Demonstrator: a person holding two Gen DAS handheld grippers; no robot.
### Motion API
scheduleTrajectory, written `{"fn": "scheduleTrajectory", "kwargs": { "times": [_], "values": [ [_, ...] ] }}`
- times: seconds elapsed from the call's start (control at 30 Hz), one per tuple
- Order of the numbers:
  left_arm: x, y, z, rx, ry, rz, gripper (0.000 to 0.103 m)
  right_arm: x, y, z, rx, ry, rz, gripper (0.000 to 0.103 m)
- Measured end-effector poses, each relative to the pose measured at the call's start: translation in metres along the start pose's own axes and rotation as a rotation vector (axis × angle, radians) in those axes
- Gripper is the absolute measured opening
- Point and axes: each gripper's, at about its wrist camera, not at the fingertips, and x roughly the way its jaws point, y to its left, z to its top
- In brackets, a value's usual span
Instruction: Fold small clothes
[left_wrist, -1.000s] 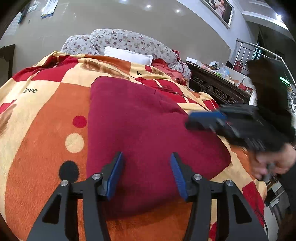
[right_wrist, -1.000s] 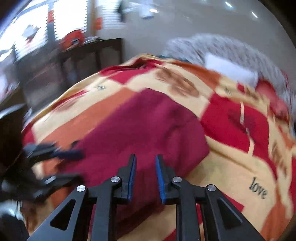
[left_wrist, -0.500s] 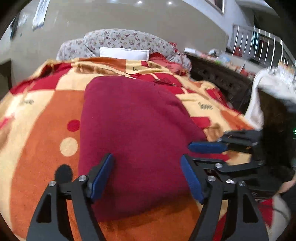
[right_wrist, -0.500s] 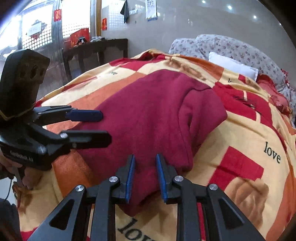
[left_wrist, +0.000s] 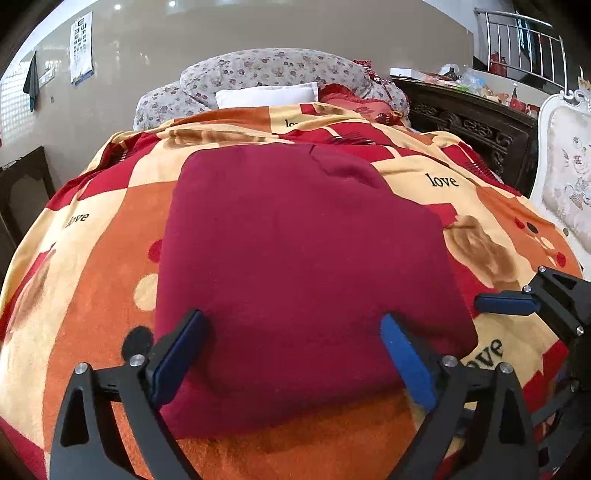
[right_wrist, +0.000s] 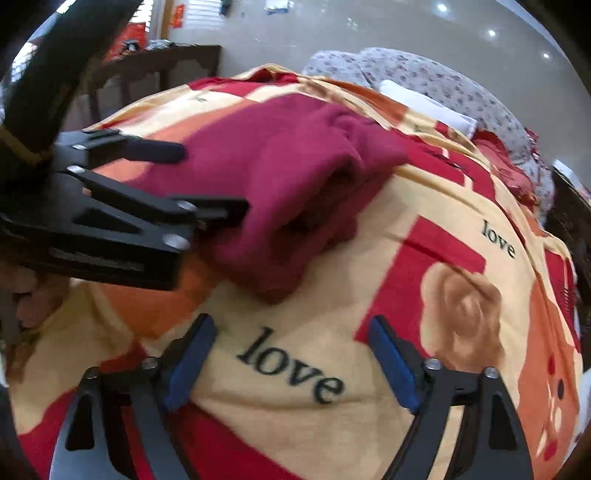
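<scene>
Maroon garment (left_wrist: 303, 258) lies folded in the centre of the frame on the patterned blanket (left_wrist: 92, 266). Both tongs have just been opening and hold nothing now, so this fold seems finished. Left gripper (left_wrist: 291, 350) tilts down over its near edge; right gripper (right_wrist: 291, 362) points at bare blanket, lower centre.

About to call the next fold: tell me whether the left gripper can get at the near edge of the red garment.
Probably yes. The left gripper is open, its jaws just widened, straddling the red garment's near edge on the blanket, nothing between. The right gripper is open too, off to the side.
</scene>
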Motion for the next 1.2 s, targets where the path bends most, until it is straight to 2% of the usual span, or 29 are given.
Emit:
{"fn": "scheduleTrajectory", "kwargs": {
  "times": [0.07, 0.3, 0.7, 0.93, 1.07, 1.13, 1.2],
  "values": [
    [0.001, -0.001, 0.000, 0.005, 0.005, -0.012, 0.103, -0.002, -0.004, 0.001, 0.010, -0.006, 0.009, 0.091],
    [0.002, -0.005, 0.001, 0.021, 0.012, -0.005, 0.103, -0.010, -0.007, 0.001, 0.052, -0.046, -0.053, 0.093],
    [0.000, -0.009, 0.002, 0.028, 0.019, -0.012, 0.103, -0.031, -0.019, -0.003, 0.132, -0.158, -0.105, 0.096],
    [-0.050, -0.006, -0.001, -0.051, 0.000, 0.044, 0.103, -0.043, -0.022, -0.007, 0.157, -0.222, -0.106, 0.096],
    [-0.077, 0.008, -0.018, -0.153, 0.014, 0.022, 0.103, -0.050, -0.023, -0.007, 0.192, -0.213, -0.112, 0.096],
    [-0.093, 0.011, -0.030, -0.175, 0.010, 0.018, 0.103, -0.066, -0.023, -0.012, 0.259, -0.196, -0.081, 0.096],
    [-0.101, 0.013, -0.041, -0.189, 0.025, 0.033, 0.103, -0.087, -0.016, -0.022, 0.306, -0.220, -0.028, 0.096]
  ]
}}
